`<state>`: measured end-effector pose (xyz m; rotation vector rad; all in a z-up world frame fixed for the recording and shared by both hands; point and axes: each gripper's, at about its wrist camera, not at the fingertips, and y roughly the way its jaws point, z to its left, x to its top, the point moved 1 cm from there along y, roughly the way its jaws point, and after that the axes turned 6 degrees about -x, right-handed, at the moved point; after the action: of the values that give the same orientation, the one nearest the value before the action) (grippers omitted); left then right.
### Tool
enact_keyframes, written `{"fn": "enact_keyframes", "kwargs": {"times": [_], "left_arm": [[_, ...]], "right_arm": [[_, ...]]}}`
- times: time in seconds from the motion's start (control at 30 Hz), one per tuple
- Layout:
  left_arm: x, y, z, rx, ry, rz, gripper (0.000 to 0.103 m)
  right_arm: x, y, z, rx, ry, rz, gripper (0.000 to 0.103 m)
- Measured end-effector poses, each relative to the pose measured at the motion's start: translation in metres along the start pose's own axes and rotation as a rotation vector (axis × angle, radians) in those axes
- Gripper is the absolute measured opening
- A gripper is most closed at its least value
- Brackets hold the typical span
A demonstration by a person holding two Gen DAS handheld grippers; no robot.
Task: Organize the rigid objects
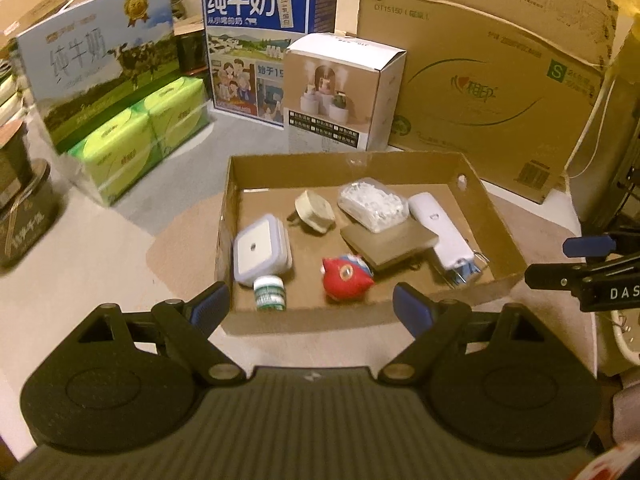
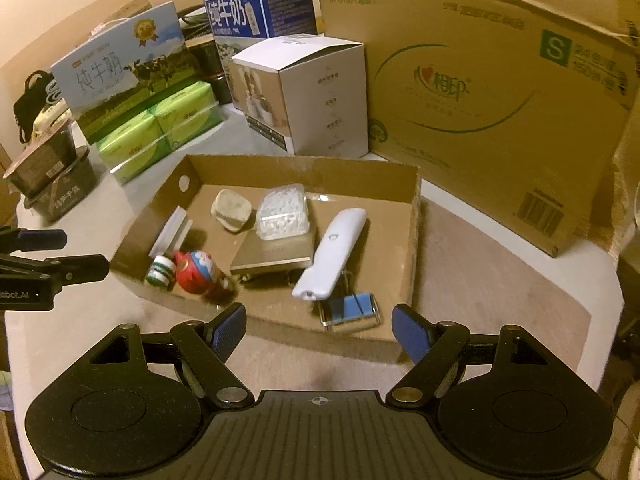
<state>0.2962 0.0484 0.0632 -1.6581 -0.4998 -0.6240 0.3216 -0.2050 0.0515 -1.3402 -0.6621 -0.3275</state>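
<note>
A shallow cardboard tray [image 1: 494, 224] [image 2: 412, 240] lies on the table with small rigid items in it: a white square night light [image 1: 260, 250], a small green-and-white jar [image 1: 270, 292] [image 2: 160, 270], a red toy [image 1: 346, 278] [image 2: 198, 270], a beige plug [image 1: 314, 210] [image 2: 232, 208], a clear box of white pieces [image 1: 374, 202] [image 2: 284, 212], a brown flat block [image 1: 390, 240] [image 2: 276, 252], a white remote-like device [image 1: 438, 226] [image 2: 332, 252] and a blue binder clip [image 2: 350, 306]. My left gripper [image 1: 310, 308] and right gripper [image 2: 320, 324] hover open before the tray's near wall, holding nothing.
Behind the tray stand two milk cartons [image 1: 100, 64] [image 1: 260, 40], green tissue packs [image 1: 148, 136], a white humidifier box [image 1: 340, 92] and a big cardboard box [image 1: 480, 72]. Dark tins [image 2: 52, 172] sit at the left. The right gripper shows at the left view's right edge [image 1: 588, 268].
</note>
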Motion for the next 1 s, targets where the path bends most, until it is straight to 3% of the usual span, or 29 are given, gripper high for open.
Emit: {"fn": "enact_keyframes", "kwargs": {"times": [0.5, 1.0], "left_arm": [[-0.061, -0.048, -0.018, 0.033, -0.067, -0.055, 0.087], [-0.118, -0.088, -0.04, 0.096, -0.06, -0.101, 0.087]], "right_arm": [[-0.054, -0.048, 0.0, 0.005, 0.035, -0.051, 0.079], [-0.112, -0.088, 0.0, -0.011, 0.095, -0.11, 0.079]]}}
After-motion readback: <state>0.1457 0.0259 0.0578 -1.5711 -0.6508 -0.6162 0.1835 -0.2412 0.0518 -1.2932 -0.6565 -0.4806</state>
